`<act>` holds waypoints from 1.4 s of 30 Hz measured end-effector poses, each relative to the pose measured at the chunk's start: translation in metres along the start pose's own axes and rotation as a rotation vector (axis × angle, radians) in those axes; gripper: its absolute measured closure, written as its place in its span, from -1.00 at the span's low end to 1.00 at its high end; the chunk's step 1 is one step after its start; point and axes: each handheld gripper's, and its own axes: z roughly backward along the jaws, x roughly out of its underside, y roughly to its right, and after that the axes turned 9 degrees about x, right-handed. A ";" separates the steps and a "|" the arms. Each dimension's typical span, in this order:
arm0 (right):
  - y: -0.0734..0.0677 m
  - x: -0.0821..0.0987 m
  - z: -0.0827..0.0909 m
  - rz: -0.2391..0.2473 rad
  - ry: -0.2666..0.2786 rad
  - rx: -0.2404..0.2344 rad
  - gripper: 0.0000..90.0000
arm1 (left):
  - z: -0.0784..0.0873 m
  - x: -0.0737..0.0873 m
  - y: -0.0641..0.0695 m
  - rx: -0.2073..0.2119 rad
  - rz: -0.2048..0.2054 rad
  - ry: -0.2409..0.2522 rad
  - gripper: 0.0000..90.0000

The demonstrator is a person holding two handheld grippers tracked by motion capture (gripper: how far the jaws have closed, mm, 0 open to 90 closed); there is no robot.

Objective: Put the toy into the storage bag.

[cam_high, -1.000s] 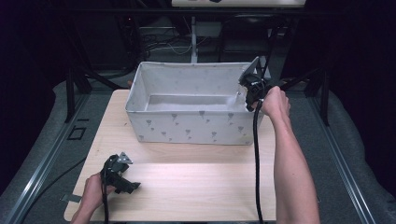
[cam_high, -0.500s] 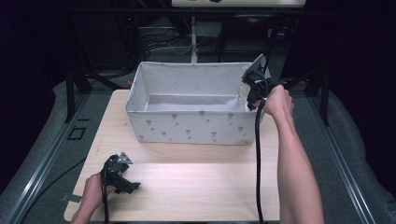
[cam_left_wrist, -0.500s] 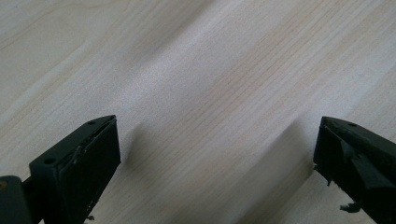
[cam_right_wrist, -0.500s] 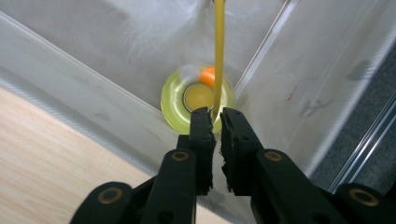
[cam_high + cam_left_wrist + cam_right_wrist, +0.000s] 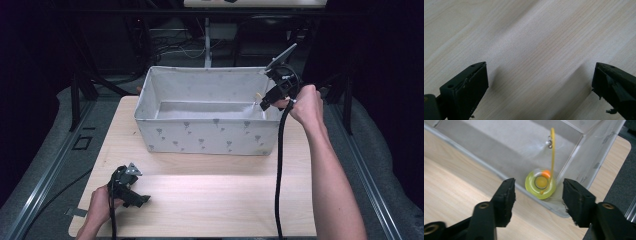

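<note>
A yellow see-through ring toy point(image 5: 534, 187) with an orange bit and a long yellow strap sits inside the white fabric bin point(image 5: 200, 140), close to its right-hand corner. In the high view it is a small pale speck point(image 5: 258, 96). My right gripper point(image 5: 538, 184) hovers over that corner, open, its jaws on either side of the toy and not touching it; from above it is the right gripper point(image 5: 266, 101) at the bin's right end. My left gripper point(image 5: 134, 194) rests near the table's front left. It is open, with bare wood between the jaws point(image 5: 539, 85).
The bin stands at the back middle of the light wooden table point(image 5: 210, 200). A black cable point(image 5: 278, 165) trails from the right gripper down across the table. Dark frames and cables stand behind the table; grey rails run along both sides.
The right hand has shifted slightly to the right at the bin's end, and the yellow toy now shows just below its jaws. The left hand has stayed put.
</note>
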 end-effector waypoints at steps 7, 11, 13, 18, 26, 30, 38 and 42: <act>-0.014 0.008 0.016 0.043 0.020 -0.012 -0.34 | 0.000 0.000 0.001 -0.003 -0.001 -0.003 -0.99; -0.029 0.016 0.024 0.074 0.036 -0.016 -0.53 | 0.000 0.000 0.000 -0.002 -0.002 -0.003 -0.99; -0.034 0.019 0.026 0.091 0.039 -0.018 -0.58 | 0.000 0.000 0.001 -0.002 -0.002 -0.003 -0.99; -0.046 0.026 0.026 0.116 0.051 -0.023 -0.66 | 0.000 0.000 0.001 -0.002 -0.003 -0.006 -0.99; -0.067 0.041 0.022 0.161 0.053 -0.040 -0.79 | -0.001 0.000 0.001 -0.009 -0.003 -0.003 -0.99; -0.078 0.051 0.016 0.182 0.052 -0.048 -0.88 | -0.001 0.000 0.001 -0.007 0.000 -0.002 -0.99; -0.097 0.073 -0.001 0.215 0.040 -0.053 -0.94 | -0.001 0.000 0.001 -0.010 -0.004 -0.004 -0.99; -0.104 0.084 -0.011 0.230 0.042 -0.051 -0.95 | -0.001 0.000 0.001 -0.010 -0.005 -0.004 -0.99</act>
